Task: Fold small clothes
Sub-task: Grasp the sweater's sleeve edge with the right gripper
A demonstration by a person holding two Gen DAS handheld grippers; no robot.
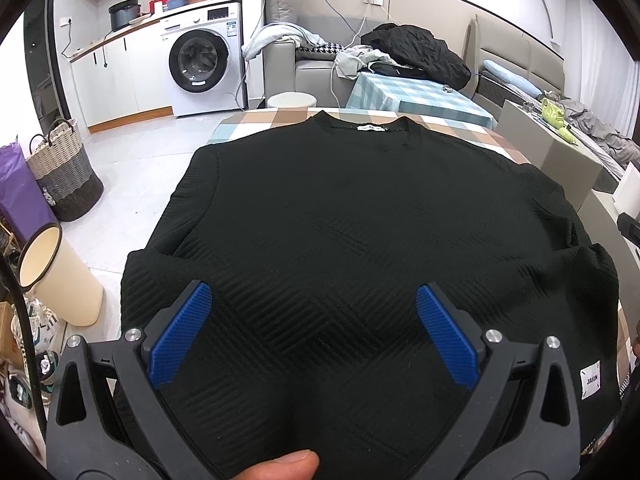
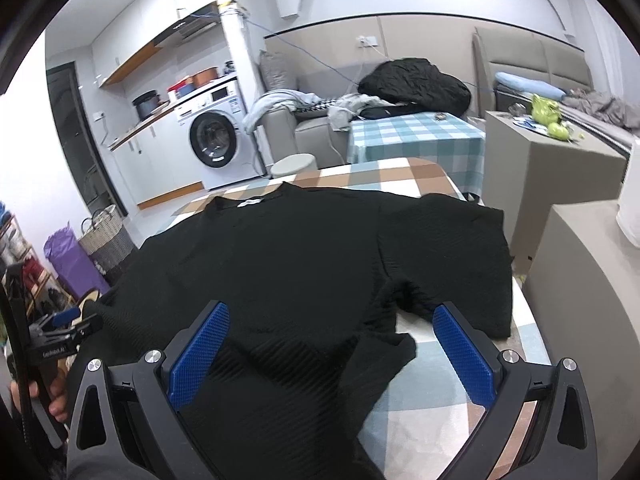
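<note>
In the left wrist view a fingertip [image 1: 294, 465] shows at the very bottom edge, and just beyond it the left gripper [image 1: 314, 296] hangs with its blue pads spread wide over the near hem of the black top [image 1: 340, 216], grasping nothing; whether the pads brush the cloth cannot be told. The top lies flat on the checked tablecloth [image 1: 276, 117], collar at the far end, its near hem hanging over the table edge. The risk here, as I judge it, is a pinch that takes only the upper layer of the ribbed knit, so the fold drags the garment crooked or off the near edge. In the right wrist view the right gripper [image 2: 330, 322] is likewise released and wide open above the near right hem corner, one pad over cloth, the other over bare tablecloth. The right sleeve [image 2: 460, 248] lies spread to the right; closing short of the hem would catch nothing.
</note>
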